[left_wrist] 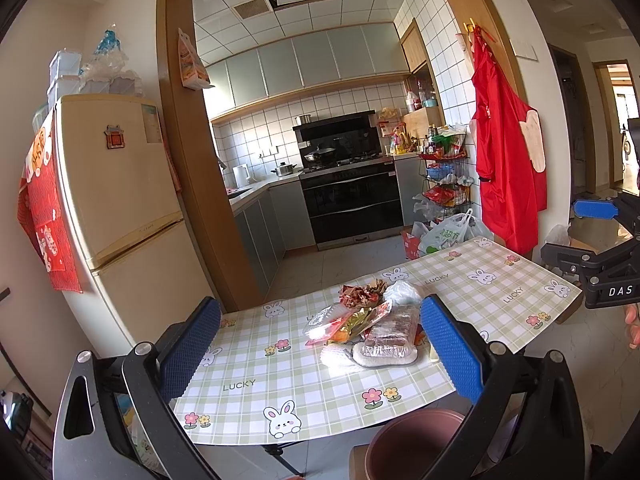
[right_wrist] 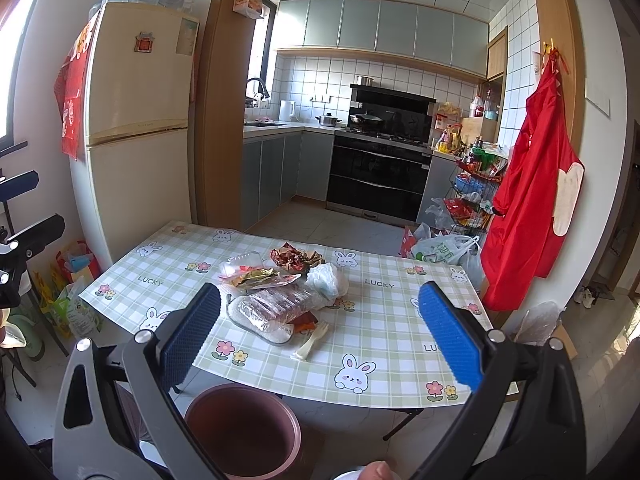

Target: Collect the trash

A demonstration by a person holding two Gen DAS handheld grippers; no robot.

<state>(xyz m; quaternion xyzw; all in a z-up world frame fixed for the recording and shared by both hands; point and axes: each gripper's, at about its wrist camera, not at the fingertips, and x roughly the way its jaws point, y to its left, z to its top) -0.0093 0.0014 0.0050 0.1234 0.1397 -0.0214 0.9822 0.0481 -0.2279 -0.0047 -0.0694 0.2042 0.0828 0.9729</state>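
- A home kitchen: stove (right_wrist: 386, 136) with oven at 12 o'clock, tiled walls.
- Fridge (right_wrist: 136, 120) at 10 o'clock, red apron (right_wrist: 532, 184) at 2 o'clock.

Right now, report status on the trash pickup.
Left tool open, empty. Right tool open, empty. Trash pile untouched on table; bin below near edge. Nothing in the way.

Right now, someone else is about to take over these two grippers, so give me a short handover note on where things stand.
Left gripper: open, empty, above the near table edge.
Right gripper: open, empty, also short of the pile.
Trash pile: wrappers, a clear tray, a white bag and a plastic fork, all mid-table on the checked cloth.
Brown bin: on the floor below the near edge; no trash visible inside.
Done: nothing collected.
Left: move every piece into the bin.
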